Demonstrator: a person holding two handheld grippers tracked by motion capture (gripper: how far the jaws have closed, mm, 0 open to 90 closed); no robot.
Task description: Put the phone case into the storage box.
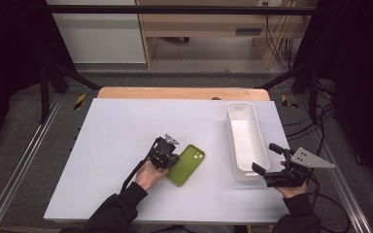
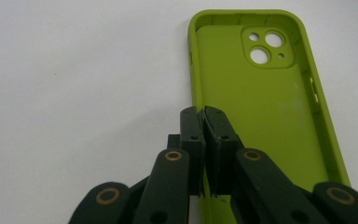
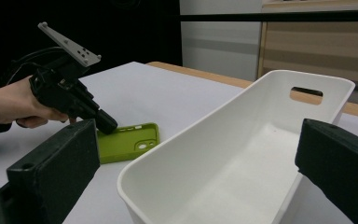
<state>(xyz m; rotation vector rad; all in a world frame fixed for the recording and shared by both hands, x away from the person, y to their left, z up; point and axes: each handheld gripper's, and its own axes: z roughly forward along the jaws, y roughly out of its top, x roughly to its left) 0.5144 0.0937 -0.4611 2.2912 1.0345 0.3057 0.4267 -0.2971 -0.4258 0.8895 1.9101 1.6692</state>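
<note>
Jaws of my left gripper (image 2: pixel 204 114) are clenched on the near long wall of the lime-green soft plastic phone case (image 2: pixel 256 102), one pad inside the shell and one outside, with the thin rim pinched between them. That case lies open side up on the pale lilac tabletop (image 1: pixel 111 141), roughly mid-table, its camera cut-out at the end away from me, and in the high view it sits slanted, just beside my left hand (image 1: pixel 149 175). Whether the gripped edge is raised off the surface I cannot quite tell from these angles. From the right gripper view I see the left gripper (image 3: pixel 105 123) nose-down against the case's edge (image 3: pixel 126 142). My right gripper (image 1: pixel 264 158) is released, its two black jaws spread wide apart with nothing pressed between them; they stand on either side of the near end of the long white plastic bin (image 1: pixel 243 133), which rests on the right part of the table, well apart from the case. The bin's far end wall has a slot handle (image 3: pixel 306 94).
</note>
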